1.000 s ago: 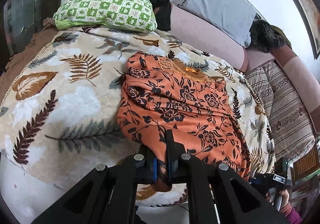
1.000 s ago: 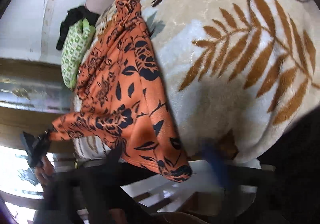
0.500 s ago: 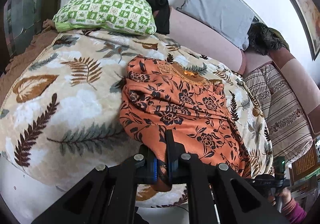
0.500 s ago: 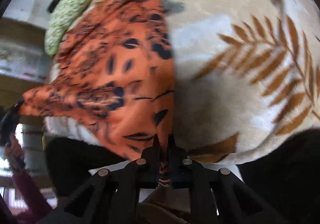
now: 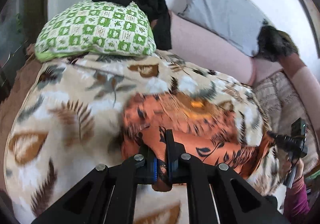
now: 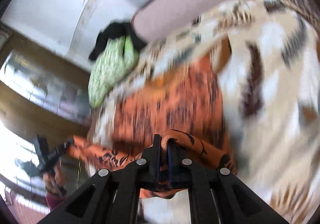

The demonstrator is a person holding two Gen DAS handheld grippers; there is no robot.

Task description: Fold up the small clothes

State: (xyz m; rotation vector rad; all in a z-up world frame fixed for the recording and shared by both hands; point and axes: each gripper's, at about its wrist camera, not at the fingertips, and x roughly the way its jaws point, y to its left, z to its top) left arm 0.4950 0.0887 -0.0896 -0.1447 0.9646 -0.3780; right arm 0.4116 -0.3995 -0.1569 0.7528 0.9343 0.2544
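Observation:
An orange garment with black flowers [image 5: 180,120] lies on a leaf-patterned blanket [image 5: 66,104] over a bed. My left gripper [image 5: 161,150] is shut on the garment's near hem at its left corner and holds it lifted, curling over the rest. My right gripper [image 6: 164,148] is shut on the hem's other corner; the orange garment [image 6: 170,104] stretches between both grippers. The right gripper also shows at the right edge of the left wrist view [image 5: 288,142], and the left gripper at the left of the right wrist view [image 6: 50,156]. Both views are motion-blurred.
A green checked pillow [image 5: 98,30] with a black cloth [image 5: 144,2] behind it sits at the bed's head. A grey cushion [image 5: 222,12] and pink sofa back [image 5: 210,50] run behind. A striped cushion [image 5: 280,100] lies right.
Both grippers have lifted the near hem and carried it forward towards the garment's neckline. The hem now curls over the lower half of the garment.

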